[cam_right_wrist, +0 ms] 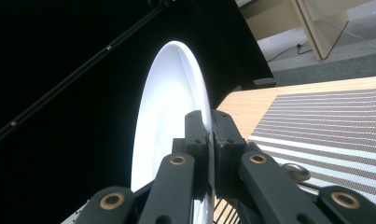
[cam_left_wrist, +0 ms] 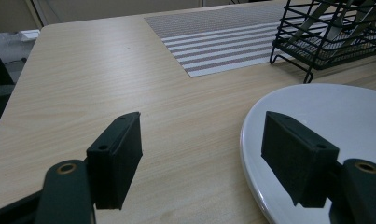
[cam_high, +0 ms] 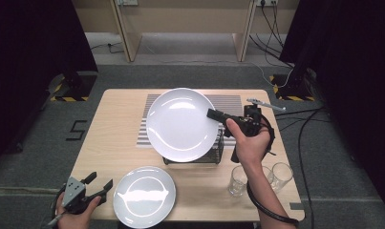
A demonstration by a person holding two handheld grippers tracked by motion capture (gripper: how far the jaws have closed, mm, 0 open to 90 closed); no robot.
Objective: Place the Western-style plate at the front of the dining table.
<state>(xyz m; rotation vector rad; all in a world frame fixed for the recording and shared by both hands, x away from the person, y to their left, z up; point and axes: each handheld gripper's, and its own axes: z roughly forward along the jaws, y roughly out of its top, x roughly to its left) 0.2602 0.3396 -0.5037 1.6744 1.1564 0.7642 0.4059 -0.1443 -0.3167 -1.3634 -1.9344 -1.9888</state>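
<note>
Right hand-held gripper (cam_high: 213, 114) pinches the rim of a white plate (cam_high: 180, 125), jaws pressed tight on its right edge. Plate is held tilted above the black wire rack (cam_high: 218, 151), which stands on the striped mat (cam_high: 230, 102) on the counter (cam_high: 118, 138). Left hand-held gripper (cam_high: 98, 183) rests at the near-left counter edge, jaws spread and holding nothing, just beside a second plate (cam_high: 144, 196) lying flat. Two glasses (cam_high: 238, 180) stand near-right.
</note>
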